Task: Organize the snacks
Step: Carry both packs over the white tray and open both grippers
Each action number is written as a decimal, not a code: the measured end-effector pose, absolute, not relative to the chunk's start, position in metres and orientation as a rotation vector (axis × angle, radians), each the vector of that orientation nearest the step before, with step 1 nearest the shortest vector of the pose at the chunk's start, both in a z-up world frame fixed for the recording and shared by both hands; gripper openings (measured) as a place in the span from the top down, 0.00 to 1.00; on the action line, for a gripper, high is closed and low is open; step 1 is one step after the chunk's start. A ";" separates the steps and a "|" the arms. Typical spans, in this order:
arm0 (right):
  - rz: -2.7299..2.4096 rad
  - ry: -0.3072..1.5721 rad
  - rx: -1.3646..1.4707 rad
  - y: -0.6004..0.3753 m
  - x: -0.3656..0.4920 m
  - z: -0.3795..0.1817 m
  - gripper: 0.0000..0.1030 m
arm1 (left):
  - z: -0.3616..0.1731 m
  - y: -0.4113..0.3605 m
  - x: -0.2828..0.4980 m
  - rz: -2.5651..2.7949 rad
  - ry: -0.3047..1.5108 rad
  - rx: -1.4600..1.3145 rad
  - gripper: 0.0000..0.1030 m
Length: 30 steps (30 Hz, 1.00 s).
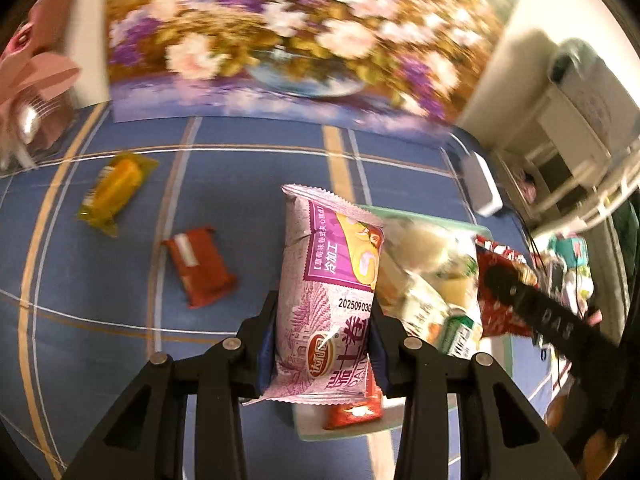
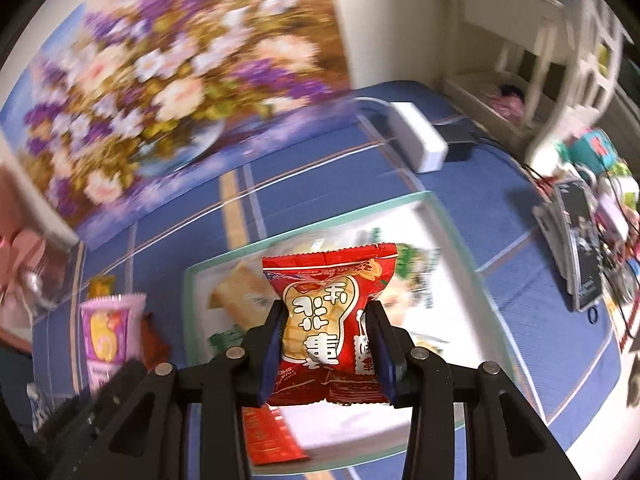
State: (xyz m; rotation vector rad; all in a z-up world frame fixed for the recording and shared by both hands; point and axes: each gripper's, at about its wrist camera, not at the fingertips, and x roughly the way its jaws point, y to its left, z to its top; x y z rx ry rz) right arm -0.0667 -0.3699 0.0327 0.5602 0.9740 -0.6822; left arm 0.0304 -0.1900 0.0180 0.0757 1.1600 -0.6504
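While angled down, both tools (image 1: 324, 344) (image 2: 328, 354) loaded.

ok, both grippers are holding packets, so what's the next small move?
Probably lower the right gripper and release its red crinkly snack packet into the white green-rimmed tray: the packet already hangs over the tray, where other snacks lie.

A home room — flower painting (image 2: 160, 80) against the wall, cream shelving (image 2: 540, 60), plaid-clothed table (image 1: 240, 152).
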 end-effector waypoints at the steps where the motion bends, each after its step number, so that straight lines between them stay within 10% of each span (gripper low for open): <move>1: -0.703 0.967 0.565 -0.377 -0.072 0.033 0.59 | 0.017 -0.195 0.026 -0.659 1.160 0.085 0.60; 30: -0.752 1.081 0.662 -0.425 -0.086 -0.048 0.59 | -0.037 -0.268 -0.018 -0.729 1.222 0.229 0.60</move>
